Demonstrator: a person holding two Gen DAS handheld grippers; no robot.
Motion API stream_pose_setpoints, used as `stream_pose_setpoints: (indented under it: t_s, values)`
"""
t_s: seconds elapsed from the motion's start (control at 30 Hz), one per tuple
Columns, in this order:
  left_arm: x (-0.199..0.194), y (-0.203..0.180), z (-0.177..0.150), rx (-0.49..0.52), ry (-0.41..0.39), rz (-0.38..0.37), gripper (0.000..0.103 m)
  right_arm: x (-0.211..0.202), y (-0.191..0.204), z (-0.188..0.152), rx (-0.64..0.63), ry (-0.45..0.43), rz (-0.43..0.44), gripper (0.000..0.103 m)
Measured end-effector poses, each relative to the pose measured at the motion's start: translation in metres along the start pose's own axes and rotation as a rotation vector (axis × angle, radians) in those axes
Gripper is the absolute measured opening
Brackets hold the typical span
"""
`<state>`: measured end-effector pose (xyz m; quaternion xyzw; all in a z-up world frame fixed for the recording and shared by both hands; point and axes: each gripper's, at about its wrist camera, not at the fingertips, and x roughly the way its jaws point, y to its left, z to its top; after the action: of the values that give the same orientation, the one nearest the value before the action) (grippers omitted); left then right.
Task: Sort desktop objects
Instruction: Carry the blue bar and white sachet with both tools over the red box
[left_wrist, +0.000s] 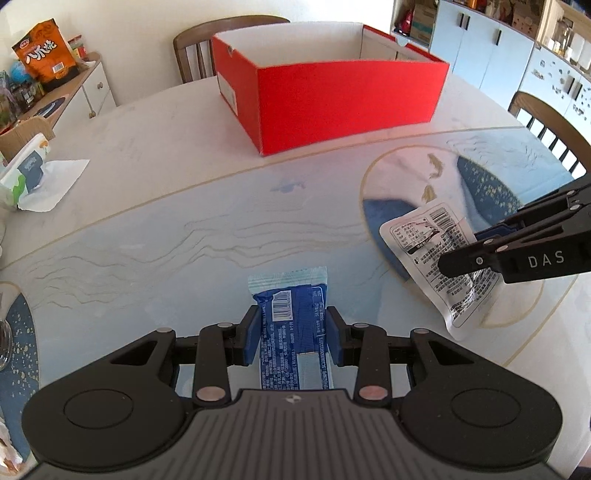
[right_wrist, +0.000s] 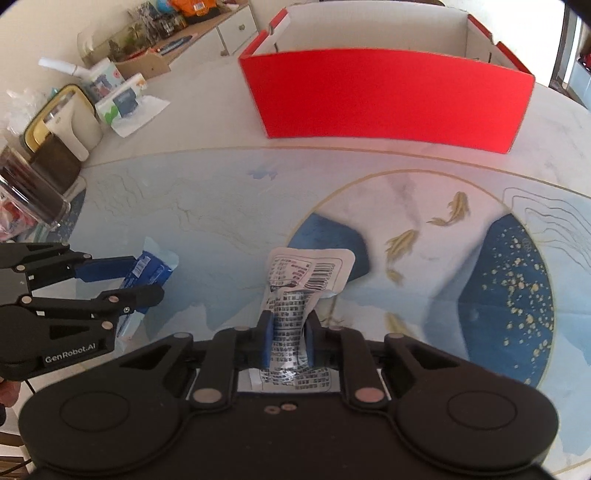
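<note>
A blue snack packet (left_wrist: 291, 317) with a barcode is clamped between the blue pads of my left gripper (left_wrist: 291, 334), lifted a little above the table; the right wrist view shows the same packet (right_wrist: 147, 273) at the left in that gripper (right_wrist: 146, 282). My right gripper (right_wrist: 289, 341) is shut on a white foil pouch (right_wrist: 306, 273) printed with black text, crumpled where the pads squeeze it. In the left wrist view that pouch (left_wrist: 428, 243) hangs at the right in the right gripper (left_wrist: 461, 253). An open red box (left_wrist: 332, 85) (right_wrist: 388, 96) stands further back on the table.
The round table (left_wrist: 166, 229) has a blue and white cover with gold fish. A tissue pack (left_wrist: 29, 173) lies at its left edge, near a glass container (right_wrist: 29, 192) and a mirror (right_wrist: 62, 118). Wooden chairs (left_wrist: 192, 44) stand behind the box and at the right.
</note>
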<state>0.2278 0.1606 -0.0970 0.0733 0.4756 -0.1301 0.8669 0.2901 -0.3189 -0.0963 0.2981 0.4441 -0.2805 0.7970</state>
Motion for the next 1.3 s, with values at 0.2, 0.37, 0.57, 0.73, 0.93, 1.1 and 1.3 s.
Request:
stream_pose_setpoints:
  t_s: [0.2,0.37,0.57,0.73,0.93,1.1,1.3]
  values:
    - [-0.007,-0.021,0.018,-0.006,-0.016,-0.009,0.035,-0.026,-0.024,0.005,-0.024,-0.035,0.044,0.016]
    - [-0.012,-0.037,0.038,-0.006,-0.039,-0.021,0.035,-0.047,-0.045,0.019,-0.014,-0.073,0.060,0.016]
    - [-0.019,-0.048,0.075,-0.003,-0.083,-0.032,0.035,-0.073,-0.075,0.045,-0.003,-0.128,0.071,0.016]
    - [-0.023,-0.048,0.114,0.005,-0.134,-0.024,0.035,-0.091,-0.094,0.079,0.004,-0.194,0.063,0.016]
    - [-0.021,-0.042,0.168,0.034,-0.169,-0.009,0.035,-0.101,-0.108,0.123,0.015,-0.250,0.060,0.016]
    - [-0.013,-0.035,0.210,0.058,-0.180,-0.004,0.035,-0.097,-0.114,0.154,0.023,-0.276,0.046,0.016]
    - [0.006,-0.029,0.249,0.070,-0.162,-0.020,0.035,-0.080,-0.117,0.186,0.018,-0.278,0.029,0.016]
